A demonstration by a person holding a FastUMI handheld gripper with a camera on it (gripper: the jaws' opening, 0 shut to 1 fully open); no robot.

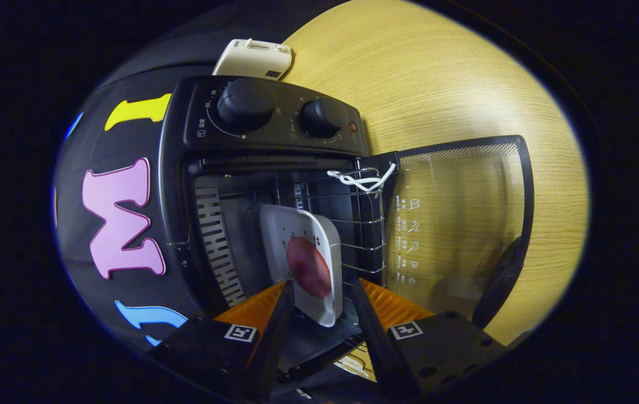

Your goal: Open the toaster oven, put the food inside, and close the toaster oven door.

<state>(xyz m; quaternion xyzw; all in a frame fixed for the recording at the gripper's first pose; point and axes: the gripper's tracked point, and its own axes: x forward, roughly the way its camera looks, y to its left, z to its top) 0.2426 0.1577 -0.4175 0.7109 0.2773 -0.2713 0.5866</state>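
Note:
The black toaster oven (266, 120) stands with its glass door (460, 224) swung fully open. Inside, a white square plate (305, 230) carrying a round dark-red piece of food (308, 266) lies on the wire rack (361, 224). My gripper (323, 283) reaches into the oven mouth with the plate's near edge between its fingers. One finger overlaps the plate's rim, while a strip of rack shows between the plate and the door-side finger (367, 314). The jaws stand a little apart.
A white cord (361, 179) is tied on the rack's corner by the door hinge. Two knobs (246, 104) sit on the oven's control panel. A cream-coloured device (252, 59) lies behind the oven on the wooden table (437, 84). The door handle (502, 280) sticks out beside my gripper.

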